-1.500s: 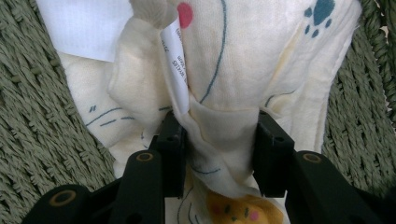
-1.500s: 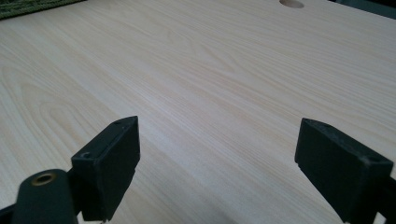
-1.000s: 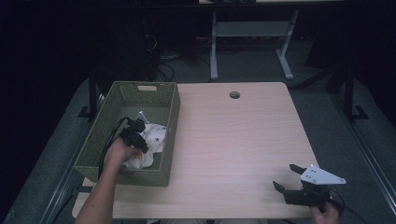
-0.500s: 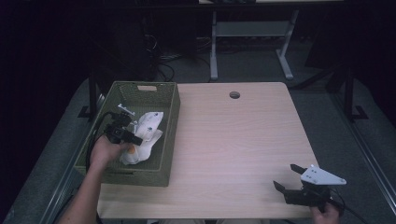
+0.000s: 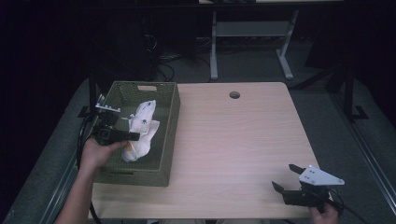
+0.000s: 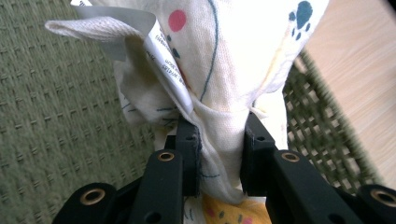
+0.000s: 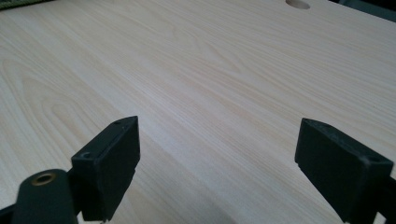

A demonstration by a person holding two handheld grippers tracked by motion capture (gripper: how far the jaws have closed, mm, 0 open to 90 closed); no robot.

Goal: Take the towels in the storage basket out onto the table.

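Cloth [image 5: 140,130] higher, care label [image 6: 168,70] unreadable

One green woven basket [image 5: 166,135] stands beside the left claw [image 5: 135,136], and one printed white cloth [image 5: 142,128] hangs pinched in it. Two claws in all; the right claw [image 5: 286,177] gapes over one wooden worktop [image 5: 233,140] with one round hole [image 5: 234,94].

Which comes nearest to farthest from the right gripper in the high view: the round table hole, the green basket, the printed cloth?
From the right gripper, at the table's near right corner:
1. Green basket, left; its near right corner is closest.
2. Round table hole, far edge, middle.
3. Printed cloth, inside the basket, in the left gripper.
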